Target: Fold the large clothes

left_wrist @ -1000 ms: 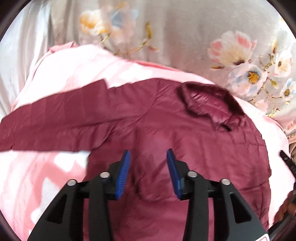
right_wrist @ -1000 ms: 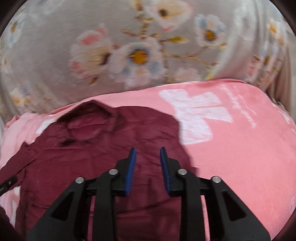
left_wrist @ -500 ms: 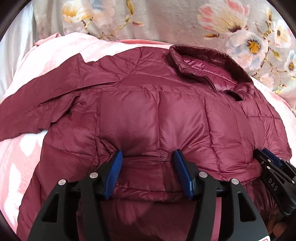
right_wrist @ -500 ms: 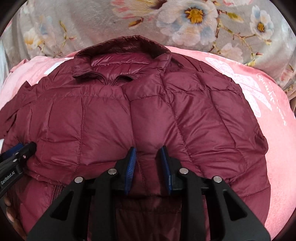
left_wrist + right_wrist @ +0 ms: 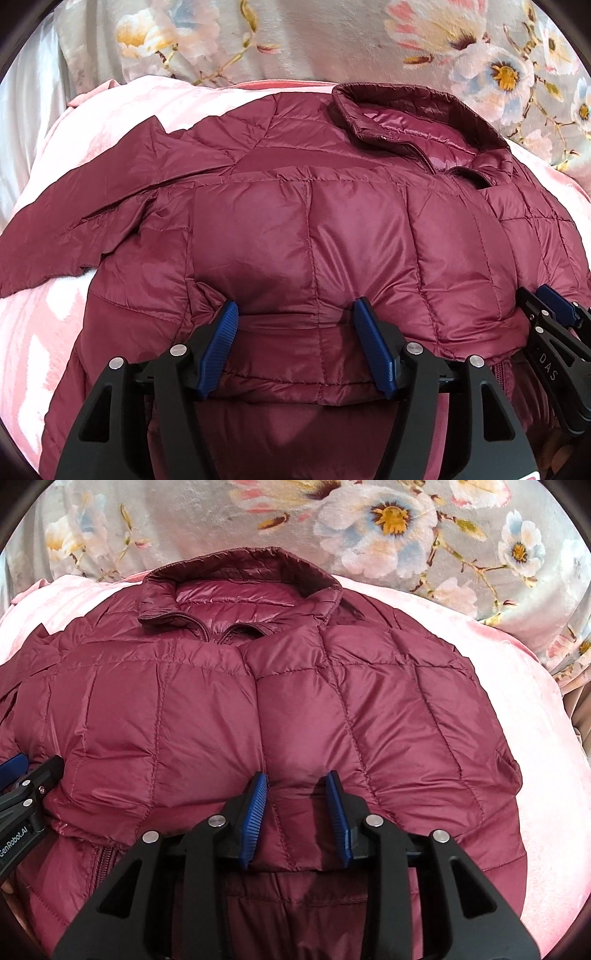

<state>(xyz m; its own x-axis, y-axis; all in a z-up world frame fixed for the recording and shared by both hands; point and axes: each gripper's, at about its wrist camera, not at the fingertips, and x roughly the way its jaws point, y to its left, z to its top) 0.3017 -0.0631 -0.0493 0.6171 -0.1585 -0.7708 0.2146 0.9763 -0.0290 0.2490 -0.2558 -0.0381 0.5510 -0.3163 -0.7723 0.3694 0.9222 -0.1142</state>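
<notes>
A second ago both wrist views looked down on the maroon puffer jacket (image 5: pixel 332 221) from well above, with pink blanket (image 5: pixel 48 332) showing wide around it; now the jacket fills both views and each pair of tongs has come down onto its lower half, so the approach looks finished and the grasp for a fold is at hand.

The left gripper (image 5: pixel 295 314) has its 2 blue pads wide apart, pressed into the quilting with a padded roll of fabric bulging ahead of them; nothing is pinched yet. The right gripper (image 5: pixel 297 784) has its pads closer together but with a clear gap, a ridge of fabric sitting between them; whether it has begun to bite I cannot tell for sure, though it reads as parted.

The jacket lies front up on the blanket, collar (image 5: pixel 240 579) at the far end from both tongs, floral bedding (image 5: pixel 388 517) beyond that.

Only the left view shows the sleeve (image 5: pixel 74 206) spread out to the left of its tongs, unfolded; only the right view shows the jacket's right edge tidy against bare blanket, and the zip (image 5: pixel 101 867) near its left pad.
</notes>
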